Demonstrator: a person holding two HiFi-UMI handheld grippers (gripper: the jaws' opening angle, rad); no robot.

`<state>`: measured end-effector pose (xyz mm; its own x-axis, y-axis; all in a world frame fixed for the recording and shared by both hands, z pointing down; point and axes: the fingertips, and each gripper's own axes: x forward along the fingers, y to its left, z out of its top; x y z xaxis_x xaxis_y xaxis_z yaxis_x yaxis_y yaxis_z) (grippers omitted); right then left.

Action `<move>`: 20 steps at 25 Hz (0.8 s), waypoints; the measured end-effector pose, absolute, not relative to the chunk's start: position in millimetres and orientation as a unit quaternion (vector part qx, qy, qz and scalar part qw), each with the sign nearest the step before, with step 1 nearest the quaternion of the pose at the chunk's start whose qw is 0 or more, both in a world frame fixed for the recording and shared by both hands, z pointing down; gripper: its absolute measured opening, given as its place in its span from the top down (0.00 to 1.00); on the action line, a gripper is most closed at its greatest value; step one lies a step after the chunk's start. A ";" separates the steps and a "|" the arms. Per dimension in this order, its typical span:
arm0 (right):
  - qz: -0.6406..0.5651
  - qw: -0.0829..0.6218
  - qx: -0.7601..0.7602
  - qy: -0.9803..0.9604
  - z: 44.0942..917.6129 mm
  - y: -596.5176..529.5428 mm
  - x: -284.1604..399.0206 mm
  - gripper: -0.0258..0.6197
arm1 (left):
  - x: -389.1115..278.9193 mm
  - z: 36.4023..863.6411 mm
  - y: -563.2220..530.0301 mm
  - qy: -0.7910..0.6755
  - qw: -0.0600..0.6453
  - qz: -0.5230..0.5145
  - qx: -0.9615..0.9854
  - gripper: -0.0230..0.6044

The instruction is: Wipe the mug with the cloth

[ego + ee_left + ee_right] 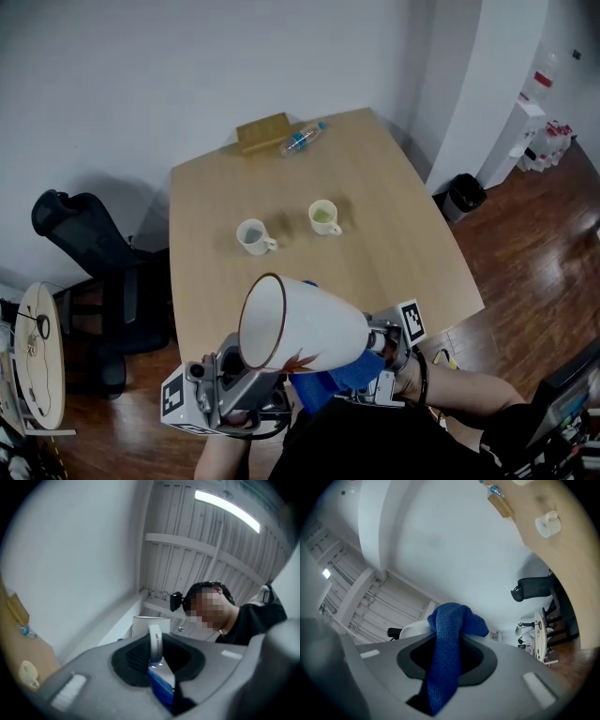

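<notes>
Mug (309,323) held above table (394,253) near edge; cloth (328,382) just beneath it.

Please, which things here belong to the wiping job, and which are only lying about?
In use: white mug in the left hand-held gripper; blue cloth in the right hand-held gripper.
Lying about: white cup, yellowish cup, plastic bottle, brown box, office chair.

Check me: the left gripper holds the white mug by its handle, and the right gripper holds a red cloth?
The cloth in the right gripper is blue, not red, as the right gripper view shows. The left gripper does hold the white mug by its handle.
</notes>
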<state>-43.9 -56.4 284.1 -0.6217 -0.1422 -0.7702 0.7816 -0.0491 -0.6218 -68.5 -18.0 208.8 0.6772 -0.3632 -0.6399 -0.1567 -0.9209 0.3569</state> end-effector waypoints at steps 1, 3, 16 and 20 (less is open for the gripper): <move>-0.678 0.341 0.254 0.600 287.3 -58.4 -45.6 0.80 | -71.3 208.3 -22.8 -0.161 0.134 -0.375 0.903 0.87; -0.687 0.332 0.230 0.604 294.4 -60.6 -49.7 0.80 | -75.6 208.1 -33.3 -0.201 0.123 -0.366 0.900 0.87; -0.679 0.309 0.158 0.646 321.3 -64.0 -26.4 0.80 | -79.9 235.6 -55.2 -0.357 0.046 -0.262 0.896 0.87; -0.660 0.335 0.179 0.648 316.6 -53.3 -0.3 0.80 | -83.6 248.9 -55.6 -0.377 0.066 -0.282 0.880 0.87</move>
<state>-0.3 -53.3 316.6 -0.7107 -0.2105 -0.6713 0.6752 0.0636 -0.7349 -83.6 -55.6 248.9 0.5560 -0.7009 -0.4468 -0.6264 -0.7066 0.3291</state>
